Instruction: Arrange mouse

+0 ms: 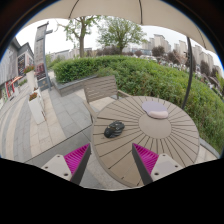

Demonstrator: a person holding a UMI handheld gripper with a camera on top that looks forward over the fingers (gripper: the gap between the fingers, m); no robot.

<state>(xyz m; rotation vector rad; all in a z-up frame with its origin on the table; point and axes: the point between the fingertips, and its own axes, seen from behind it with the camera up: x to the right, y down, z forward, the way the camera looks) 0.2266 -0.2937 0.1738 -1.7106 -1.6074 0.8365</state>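
Hovering: the gripper (110,160) hangs above the near edge of a round wooden table (165,135), outdoors.
Fingers: spread wide apart, pinching nothing; the pink pads (76,156) face each other.
Mouse: the black mouse (114,129) sits on the left part of the table, just ahead of the fingers, about in line with the gap between them.
Long axis: too small to tell.
Other thing: a pale mouse pad (155,108) lies farther back and to the right.
Next move, my guess: go forward and down to the mouse.
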